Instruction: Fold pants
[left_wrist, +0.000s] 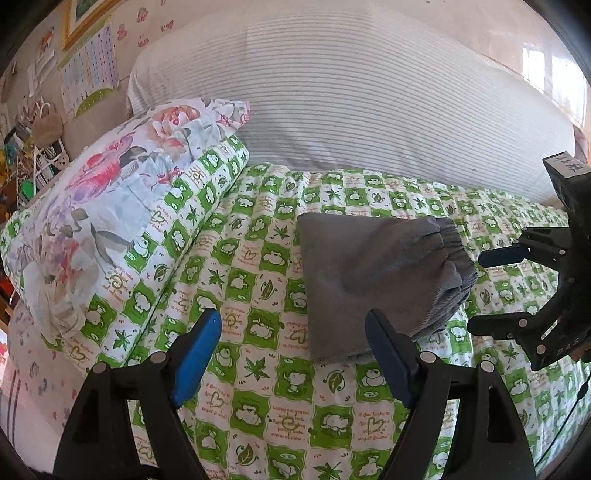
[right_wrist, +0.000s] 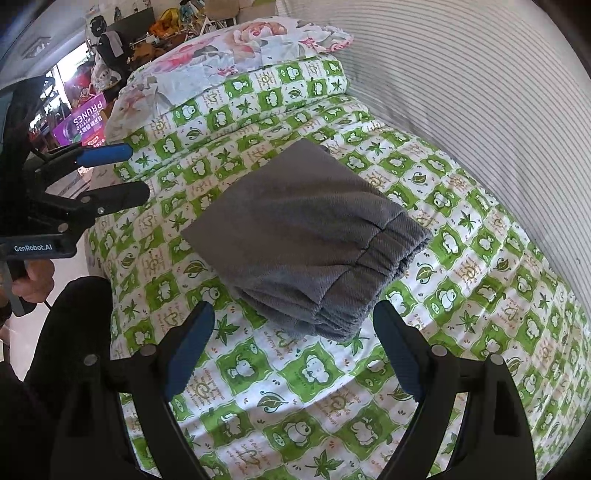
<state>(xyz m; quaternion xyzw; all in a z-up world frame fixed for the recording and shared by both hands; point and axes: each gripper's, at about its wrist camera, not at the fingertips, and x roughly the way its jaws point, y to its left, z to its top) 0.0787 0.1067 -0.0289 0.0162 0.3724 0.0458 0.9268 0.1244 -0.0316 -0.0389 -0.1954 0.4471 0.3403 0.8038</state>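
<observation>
The grey pants (left_wrist: 376, 277) lie folded into a compact stack on the green-and-white patterned bed cover (left_wrist: 258, 387), elastic waistband at the right end. My left gripper (left_wrist: 293, 354) is open and empty, just in front of the stack's near left corner. My right gripper (left_wrist: 476, 291) shows at the right edge, open, beside the waistband. In the right wrist view the folded pants (right_wrist: 306, 236) lie ahead of my open right gripper (right_wrist: 293, 347), which holds nothing. My left gripper (right_wrist: 138, 171) shows at the left, open, apart from the pants.
A floral pillow (left_wrist: 110, 192) lies on a folded patterned quilt (left_wrist: 192, 206) to the left. A large striped white cushion (left_wrist: 351, 103) runs along the back. The bed cover (right_wrist: 295, 424) ends at the left edge, with room clutter (right_wrist: 85, 114) beyond.
</observation>
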